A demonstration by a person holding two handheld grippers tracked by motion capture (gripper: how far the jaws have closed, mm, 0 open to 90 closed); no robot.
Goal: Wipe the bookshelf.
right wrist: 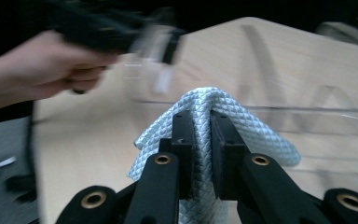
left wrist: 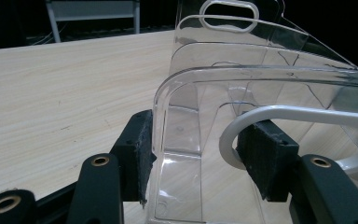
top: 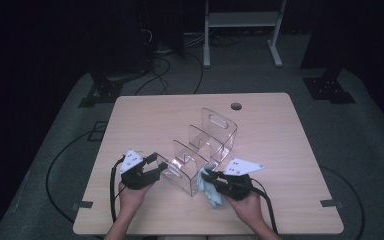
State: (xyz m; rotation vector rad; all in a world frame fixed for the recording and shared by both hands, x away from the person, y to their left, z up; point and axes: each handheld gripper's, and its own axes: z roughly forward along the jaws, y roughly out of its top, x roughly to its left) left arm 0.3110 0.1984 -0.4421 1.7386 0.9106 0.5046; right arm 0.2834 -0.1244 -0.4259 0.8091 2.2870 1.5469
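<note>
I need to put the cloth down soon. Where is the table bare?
The table is bare along its right side, and at the far left corner. It is crowded in front: the clear organizer sits between the left gripper and right gripper with the cloth.

The light wooden tabletop [top: 145, 112] has rounded corners and a round cable hole [top: 236, 106] near its far edge. It stands on grey carpet floor [top: 370, 150]. Beyond it, a white metal rack frame [top: 240, 20] stands against the dark background, with black cables [top: 165, 65] lying on the floor nearby.
</note>
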